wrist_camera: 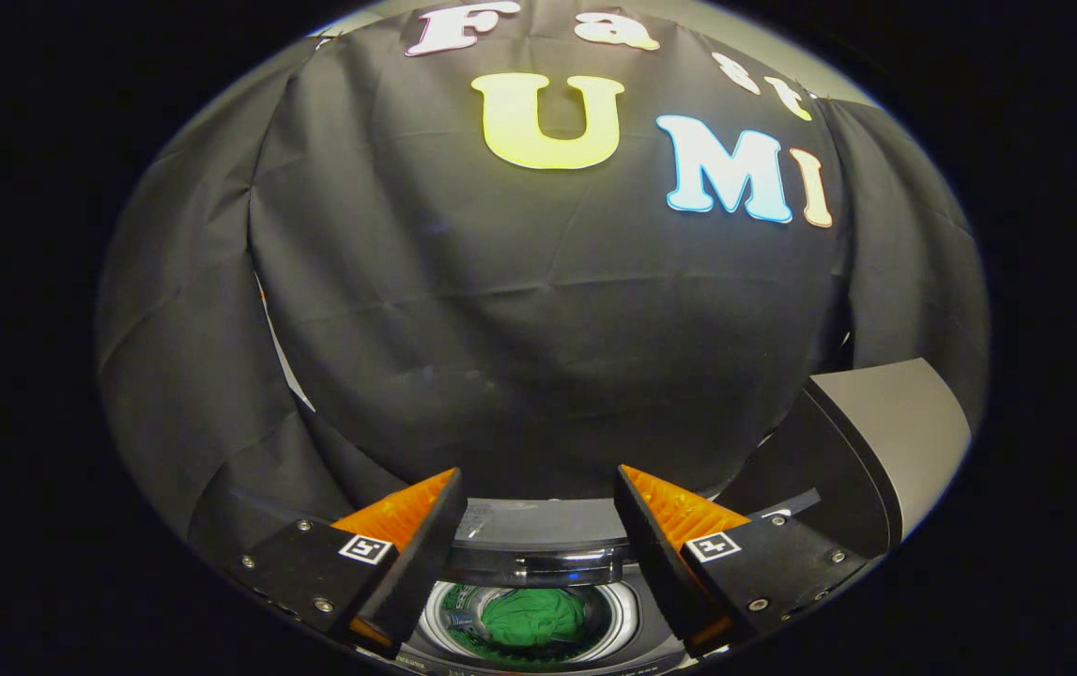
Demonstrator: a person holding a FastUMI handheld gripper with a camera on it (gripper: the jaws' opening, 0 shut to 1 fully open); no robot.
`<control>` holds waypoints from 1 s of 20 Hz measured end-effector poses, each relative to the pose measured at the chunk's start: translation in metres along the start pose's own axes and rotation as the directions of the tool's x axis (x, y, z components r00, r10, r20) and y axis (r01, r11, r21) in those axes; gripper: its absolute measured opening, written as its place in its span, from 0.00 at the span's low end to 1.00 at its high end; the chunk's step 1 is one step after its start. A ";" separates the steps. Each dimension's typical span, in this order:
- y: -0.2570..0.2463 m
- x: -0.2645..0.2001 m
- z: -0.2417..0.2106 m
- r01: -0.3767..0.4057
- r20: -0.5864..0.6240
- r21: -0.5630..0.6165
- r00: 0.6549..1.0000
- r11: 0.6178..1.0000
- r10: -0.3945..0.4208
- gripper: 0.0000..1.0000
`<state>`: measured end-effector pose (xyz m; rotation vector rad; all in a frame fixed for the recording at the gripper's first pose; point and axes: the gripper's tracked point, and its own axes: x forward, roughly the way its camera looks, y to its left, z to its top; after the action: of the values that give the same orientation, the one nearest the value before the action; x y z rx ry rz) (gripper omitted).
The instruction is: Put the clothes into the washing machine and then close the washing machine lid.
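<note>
A green piece of clothing (533, 617) lies bunched in the round drum of the washing machine (538, 549), seen from above between and below my two fingers. My gripper (538, 488) hovers open over the machine's top with nothing between its fingers. The machine's grey lid (885, 441) stands raised at the right, beyond the right finger (679, 512). The left finger (402, 521) hangs over the machine's left side.
The black cloth wall of the booth (538, 310) hangs close behind the machine. A dark glossy panel (538, 566) runs along the back rim of the drum opening.
</note>
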<state>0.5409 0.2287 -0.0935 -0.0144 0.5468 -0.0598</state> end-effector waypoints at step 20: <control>-0.001 -0.028 -0.033 -0.001 0.034 -0.004 0.999 1.000 0.001 0.98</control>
<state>0.5001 0.2299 -0.1074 -0.0186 0.5127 -0.0577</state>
